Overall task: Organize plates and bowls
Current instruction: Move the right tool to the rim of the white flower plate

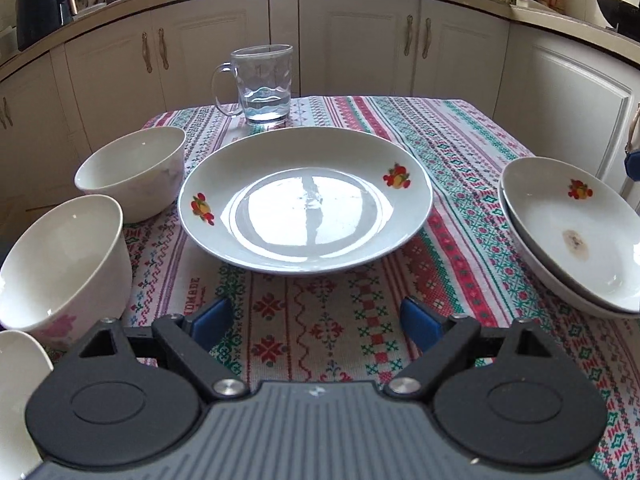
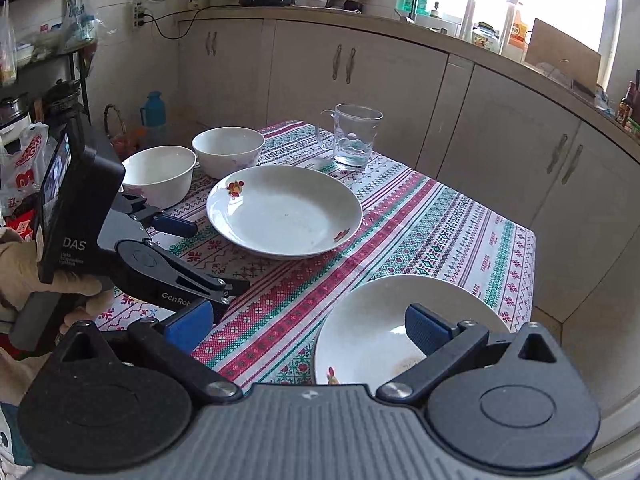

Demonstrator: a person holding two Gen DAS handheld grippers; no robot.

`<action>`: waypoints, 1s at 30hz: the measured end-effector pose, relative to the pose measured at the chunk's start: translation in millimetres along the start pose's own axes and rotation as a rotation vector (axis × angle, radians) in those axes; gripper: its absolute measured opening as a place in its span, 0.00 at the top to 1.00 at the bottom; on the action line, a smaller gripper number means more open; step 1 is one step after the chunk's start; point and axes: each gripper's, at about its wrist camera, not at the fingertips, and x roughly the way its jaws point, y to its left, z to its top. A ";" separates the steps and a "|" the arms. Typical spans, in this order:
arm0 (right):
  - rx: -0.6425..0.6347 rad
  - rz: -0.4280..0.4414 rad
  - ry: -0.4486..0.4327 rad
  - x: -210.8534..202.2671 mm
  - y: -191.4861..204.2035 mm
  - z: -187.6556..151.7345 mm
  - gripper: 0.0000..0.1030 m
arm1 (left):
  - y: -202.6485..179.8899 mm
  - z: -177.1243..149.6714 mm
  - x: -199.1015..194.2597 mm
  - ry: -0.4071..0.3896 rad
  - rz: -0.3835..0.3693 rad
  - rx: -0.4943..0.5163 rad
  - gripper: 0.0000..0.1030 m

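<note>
— Where's the dish you're after?

— The plate (image 1: 306, 200) lies straight ahead of my left gripper (image 1: 316, 320), whose fingers are spread wide with nothing in them. My right gripper (image 2: 310, 326), also gaping and empty, hovers over the stacked plates (image 2: 372, 320).

— How will it handle?

— Glazed ceramic, I'd judge: stiff, slick, breakable, fairly heavy. I'd pinch the near rim, one finger under, one over. The two bowls (image 1: 134, 172) sit off my left fingertip.

black plastic left gripper (image 2: 208, 264) with a screen-topped handle, white "das" and "genrob" lettering and blue ribbed pads (image 2: 176, 225). black right gripper (image 2: 308, 330) shows a grey ribbed housing, round black discs and silver screws. pale gloved hand (image 2: 76, 292) on the handle.
</note>
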 end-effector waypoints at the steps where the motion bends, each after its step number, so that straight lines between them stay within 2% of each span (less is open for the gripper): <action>1: -0.002 0.016 0.008 4.1 -4.0 4.2 0.00 | 1.0 0.8 3.1 0.004 -0.010 -0.007 0.10; 6: -0.021 0.091 0.036 23.5 -22.5 22.7 0.00 | 4.3 4.0 13.7 -0.007 -0.013 -0.026 0.01; 9: -0.020 0.139 0.055 36.2 -32.9 34.8 0.00 | 4.2 4.8 16.5 -0.030 -0.011 -0.026 0.00; 14: -0.071 0.150 0.088 62.5 -41.5 55.9 0.00 | 5.9 8.3 20.1 -0.036 0.010 -0.049 0.00; 19: -0.128 0.212 0.109 88.2 -49.8 75.3 0.00 | 9.1 12.1 24.2 -0.041 0.026 -0.055 0.00; 30: -0.188 0.357 0.188 166.0 -63.0 113.3 0.00 | 11.6 13.2 26.3 -0.049 0.002 -0.038 0.01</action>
